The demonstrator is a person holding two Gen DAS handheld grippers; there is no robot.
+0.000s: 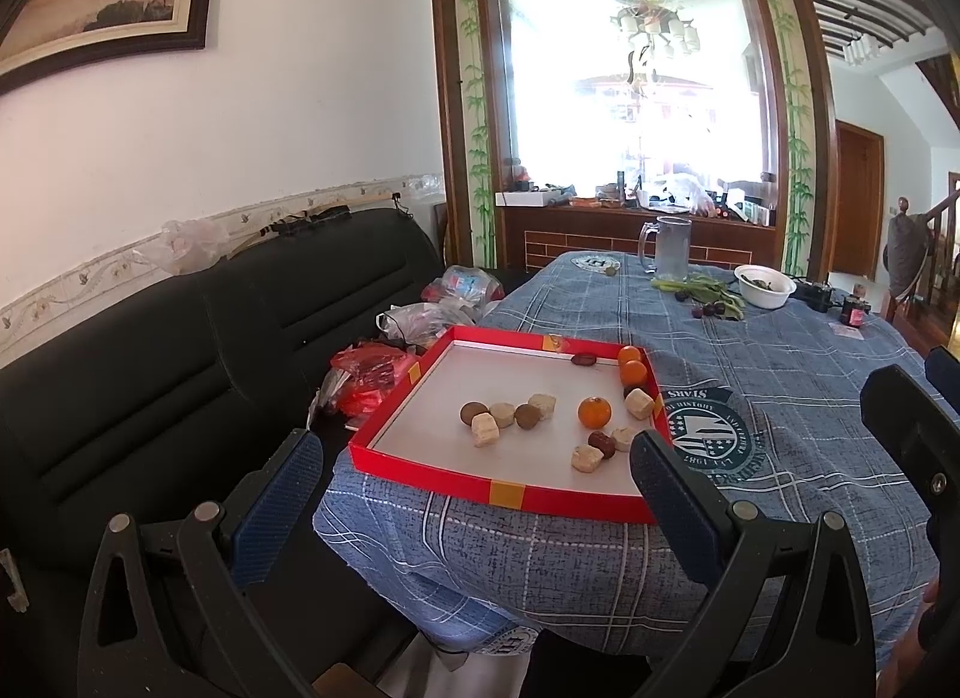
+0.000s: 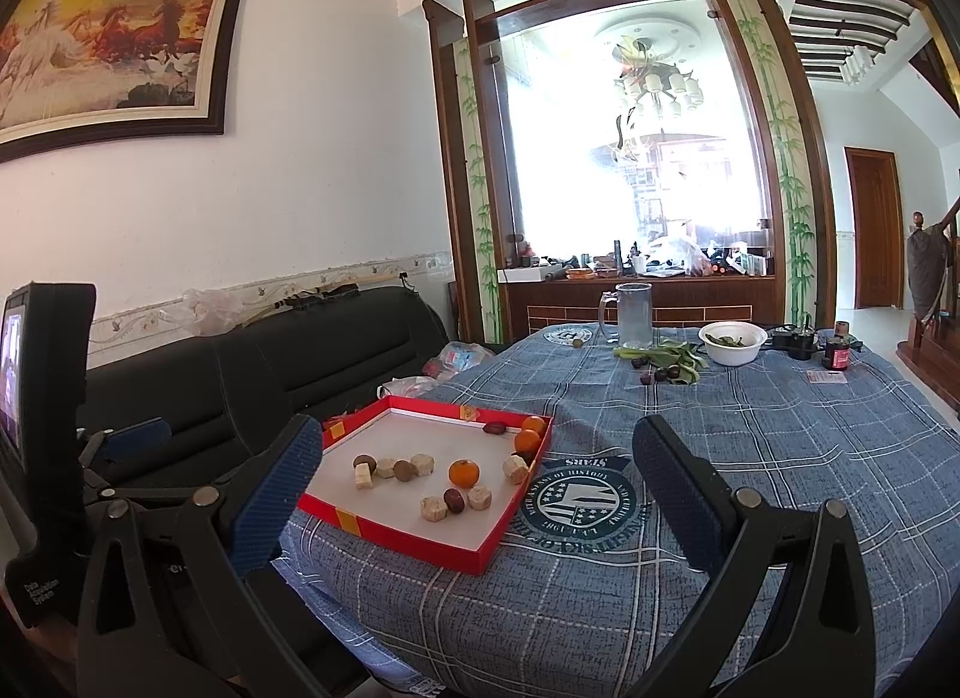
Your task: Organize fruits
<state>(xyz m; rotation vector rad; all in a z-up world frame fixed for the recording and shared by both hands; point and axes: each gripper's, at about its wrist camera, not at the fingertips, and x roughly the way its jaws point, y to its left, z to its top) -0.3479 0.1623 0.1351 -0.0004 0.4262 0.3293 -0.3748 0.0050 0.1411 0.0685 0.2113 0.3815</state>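
A red tray [image 1: 492, 491] [image 2: 396, 536] with a white floor sits on the near left corner of the table. In it lie one orange [image 1: 594, 413] [image 2: 464, 473], two more oranges [image 1: 630, 365] [image 2: 531, 435] in the far right corner, brown round fruits [image 1: 474, 413] [image 2: 403, 470], dark red dates [image 1: 602, 444] [image 2: 453, 500] and several beige pastry cubes [image 1: 485, 430] [image 2: 433, 509]. My left gripper [image 1: 474, 441] is open and holds nothing, short of the tray's front rim. My right gripper [image 2: 478, 428] is open too, beside the tray's right front corner.
A blue plaid cloth [image 1: 780, 374] covers the table. At the far end stand a glass mug [image 1: 669, 245], a white bowl [image 1: 765, 285], green pods with dark cherries [image 1: 705, 302] and a small jar [image 1: 855, 308]. A black sofa [image 1: 150, 374] with plastic bags [image 1: 372, 374] lies on the left.
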